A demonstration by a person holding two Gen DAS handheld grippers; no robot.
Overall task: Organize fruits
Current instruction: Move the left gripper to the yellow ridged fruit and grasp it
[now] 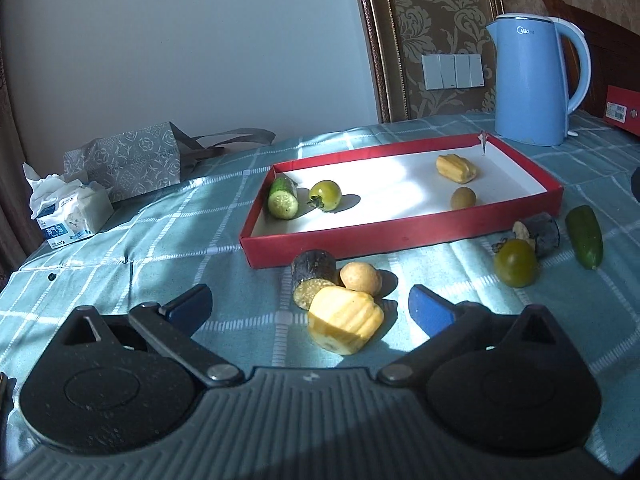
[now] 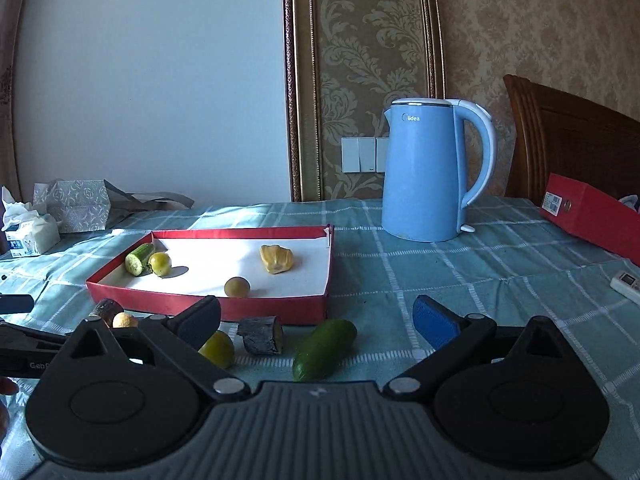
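Note:
A red tray (image 1: 400, 236) (image 2: 276, 308) with a white floor holds a cut cucumber (image 1: 283, 198) (image 2: 139, 258), a green tomato (image 1: 326, 195) (image 2: 161, 263), a yellow piece (image 1: 456, 168) (image 2: 276, 259) and a small brown fruit (image 1: 463, 198) (image 2: 237, 287). My left gripper (image 1: 310, 306) is open, its blue fingers either side of a yellow chunk (image 1: 346, 320), a small potato (image 1: 361, 278) and a dark cut piece (image 1: 313, 276). My right gripper (image 2: 316, 320) is open over a whole cucumber (image 2: 324, 348) (image 1: 585, 242), a dark piece (image 2: 260, 335) (image 1: 544, 234) and a green tomato (image 2: 218, 349) (image 1: 515, 263).
A blue kettle (image 1: 534, 80) (image 2: 426, 170) stands behind the tray. A tissue pack (image 1: 68, 210) (image 2: 28, 232) and grey bag (image 1: 128, 160) lie far left. A red box (image 2: 592, 216) and a white remote (image 2: 626, 286) lie at right on the checked cloth (image 2: 440, 280).

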